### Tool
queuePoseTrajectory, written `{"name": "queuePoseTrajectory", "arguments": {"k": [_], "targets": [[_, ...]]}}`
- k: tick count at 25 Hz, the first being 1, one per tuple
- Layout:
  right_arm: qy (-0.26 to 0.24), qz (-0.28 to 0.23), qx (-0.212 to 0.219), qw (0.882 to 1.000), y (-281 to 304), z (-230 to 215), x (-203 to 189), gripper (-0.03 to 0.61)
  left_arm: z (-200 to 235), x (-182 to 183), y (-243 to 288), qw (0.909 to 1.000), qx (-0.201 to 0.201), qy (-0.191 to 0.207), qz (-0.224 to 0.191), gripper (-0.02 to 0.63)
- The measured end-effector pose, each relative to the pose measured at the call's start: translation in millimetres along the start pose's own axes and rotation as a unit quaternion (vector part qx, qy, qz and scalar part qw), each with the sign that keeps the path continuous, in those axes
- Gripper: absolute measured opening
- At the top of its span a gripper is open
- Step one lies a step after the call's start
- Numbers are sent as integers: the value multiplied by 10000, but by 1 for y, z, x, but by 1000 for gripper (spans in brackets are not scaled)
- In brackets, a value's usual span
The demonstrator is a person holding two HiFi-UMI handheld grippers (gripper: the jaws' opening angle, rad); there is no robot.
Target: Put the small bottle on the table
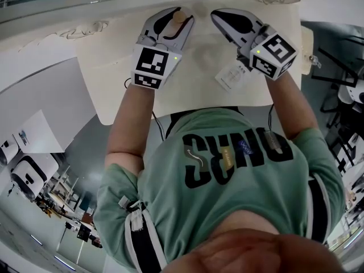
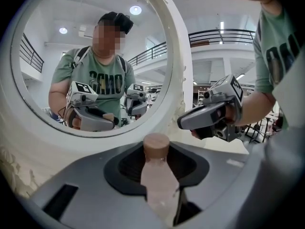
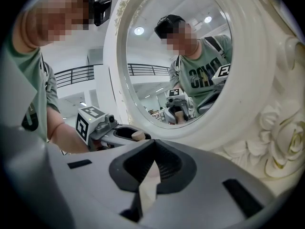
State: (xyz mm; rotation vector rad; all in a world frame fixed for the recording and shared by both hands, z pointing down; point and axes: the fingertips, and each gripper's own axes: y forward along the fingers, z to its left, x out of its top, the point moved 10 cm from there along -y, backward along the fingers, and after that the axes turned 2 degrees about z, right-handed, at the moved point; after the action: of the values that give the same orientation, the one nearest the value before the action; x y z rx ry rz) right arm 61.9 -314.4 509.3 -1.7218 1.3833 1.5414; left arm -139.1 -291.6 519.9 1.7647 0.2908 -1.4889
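Small bottle [image 2: 159, 187]: pinched between the jaws of the left gripper [image 1: 177, 20], pale pink body upright, tan cap [image 2: 156, 144] standing just above the pads. From my feeds I cannot tell whether its base touches the table [image 1: 114, 73].

Left gripper sits over the far part of the cream table, near the white frame of a round mirror [image 2: 178, 80]. The mirror shows the gripper and bottle reflected, along with a person in a green shirt.

Right gripper [image 3: 153, 144]: jaws pressed together at the tips, nothing between them. It is held beside the left one, apart from it, also near the mirror frame. Its own camera shows the left gripper off to the side with the bottle cap poking up from its jaws.

A white printed card [image 1: 232, 75] lies flat on the table, just below the right gripper in the head view. Carved flower relief [image 3: 281, 142] on the frame at the right.
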Motion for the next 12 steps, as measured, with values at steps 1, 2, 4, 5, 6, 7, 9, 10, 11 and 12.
{"name": "queuePoseTrajectory", "arguments": {"k": [1,2,4,5,6,7,9,10,11,12], "targets": [[7,1,-1,10000,0,-1,-1,-6,0,-1,1,10000,-2,3,4,141],[13,0,-3,10000,0,-2,-2,-6,0,-1,2,10000,-6,6,3,141],[27,2,-8,10000,-1,-2,-4,-6,0,-2,4,10000,-6,16,-1,141],[37,6,-10,10000,0,-2,-5,-6,1,-4,5,10000,-1,24,6,141],[50,14,-12,10000,0,-2,-6,-6,2,-6,6,10000,5,27,25,141],[61,22,-13,10000,0,-2,-7,-6,2,-9,8,10000,9,21,50,141],[74,32,-7,10000,0,-3,-10,-6,4,-14,10,10000,-3,-26,62,141],[84,39,-4,10000,0,-3,-11,-6,5,-16,11,10000,-21,-49,35,141],[100,51,-4,9999,1,-3,-12,-6,5,-17,11,10000,-41,-54,-3,141],[119,63,-8,9999,0,-4,-12,-6,6,-18,12,10000,-61,-38,-52,141]]}}
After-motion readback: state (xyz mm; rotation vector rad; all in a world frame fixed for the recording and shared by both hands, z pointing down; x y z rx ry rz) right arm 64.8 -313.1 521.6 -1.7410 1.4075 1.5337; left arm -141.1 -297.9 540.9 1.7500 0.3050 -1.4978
